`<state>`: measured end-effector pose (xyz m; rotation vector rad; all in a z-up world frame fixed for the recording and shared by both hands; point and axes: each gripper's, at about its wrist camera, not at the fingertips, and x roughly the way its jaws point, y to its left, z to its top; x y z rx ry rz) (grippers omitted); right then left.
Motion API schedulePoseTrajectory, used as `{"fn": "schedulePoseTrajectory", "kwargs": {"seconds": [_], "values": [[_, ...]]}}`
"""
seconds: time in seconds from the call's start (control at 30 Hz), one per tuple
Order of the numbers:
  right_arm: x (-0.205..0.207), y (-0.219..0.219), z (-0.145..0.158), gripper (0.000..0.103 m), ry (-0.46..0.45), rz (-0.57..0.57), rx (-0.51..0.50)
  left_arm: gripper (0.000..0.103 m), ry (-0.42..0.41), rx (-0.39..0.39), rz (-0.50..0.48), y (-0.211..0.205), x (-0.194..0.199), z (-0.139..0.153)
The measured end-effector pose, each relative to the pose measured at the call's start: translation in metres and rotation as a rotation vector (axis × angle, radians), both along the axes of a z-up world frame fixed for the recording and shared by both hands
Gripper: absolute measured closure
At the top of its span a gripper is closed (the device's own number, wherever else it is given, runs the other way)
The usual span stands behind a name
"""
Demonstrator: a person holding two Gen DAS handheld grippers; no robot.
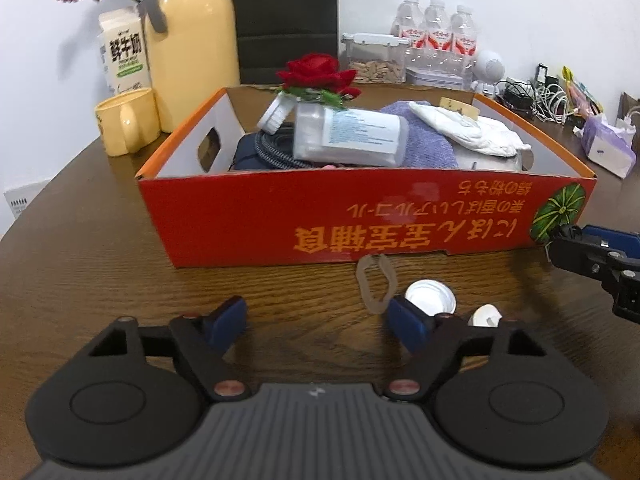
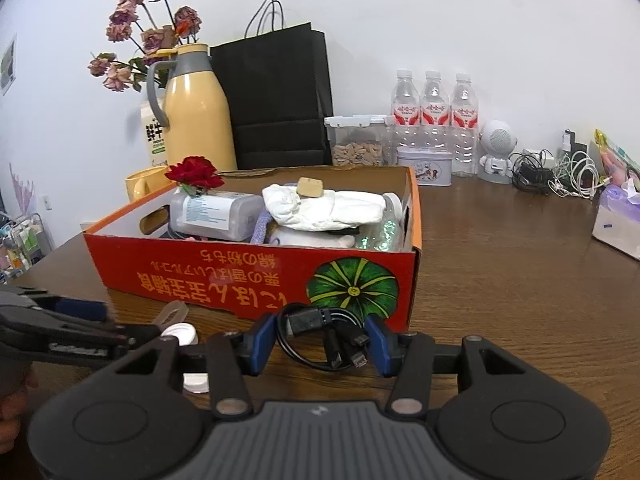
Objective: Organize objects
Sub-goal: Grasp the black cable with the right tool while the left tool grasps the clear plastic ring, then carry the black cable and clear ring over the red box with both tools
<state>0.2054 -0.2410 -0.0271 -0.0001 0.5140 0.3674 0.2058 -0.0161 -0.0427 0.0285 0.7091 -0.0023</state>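
While the red cardboard box [image 1: 360,216] sits on the wood-grain desk [image 1: 100,272], crammed with soft and hard things alike, both tools hang low before its printed front wall; inside it lie a frosted plastic bottle [image 1: 348,136] on its side, a crumpled white cloth [image 1: 468,128], a knitted purple cloth [image 1: 420,132] and a red fabric rose [image 1: 316,74] at about twelve o'clock.

Left gripper [image 1: 316,324]: its blue-padded jaws stand wide apart with only bare desk between them, nothing held; just past the right pad, toward one o'clock, lie a clear rubbery loop [image 1: 376,280], a round white cap [image 1: 430,298] and a smaller white cap [image 1: 486,316].

Right gripper [image 2: 322,344]: its jaws stand partly apart with a coiled black cable [image 2: 320,332] and its plugs between the pads, by the box's near corner under the green pumpkin print; whether the pads press on the cable I cannot tell.

Only the right view shows the cable and the whole black paper bag [image 2: 276,96] with its string handles; only the left view shows the loop entire and the yellow mug [image 1: 124,120] unhidden; both show the smooth yellow jug [image 2: 196,116] at eleven o'clock and three ribbed water bottles [image 2: 434,108] behind.
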Motion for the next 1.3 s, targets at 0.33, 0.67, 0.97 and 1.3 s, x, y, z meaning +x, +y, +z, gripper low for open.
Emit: {"fn": "schedulePoseTrajectory", "kwargs": {"seconds": [0.33, 0.67, 0.97, 1.3], "values": [[-0.004, 0.004, 0.000, 0.055, -0.005, 0.022, -0.010, 0.051, -0.012, -0.013, -0.046, -0.014, 0.009, 0.001], [-0.004, 0.006, -0.001, 0.055, -0.002, 0.025, -0.018, 0.097, -0.029, -0.044, -0.069, -0.019, 0.004, 0.002], [-0.008, 0.008, 0.001, 0.055, -0.019, 0.039, -0.026, 0.098, -0.064, -0.055, -0.068, -0.015, -0.007, 0.008], [-0.019, 0.015, 0.017, 0.055, -0.082, 0.057, -0.022, 0.098, -0.169, -0.064, -0.082, -0.012, -0.026, 0.038]]}}
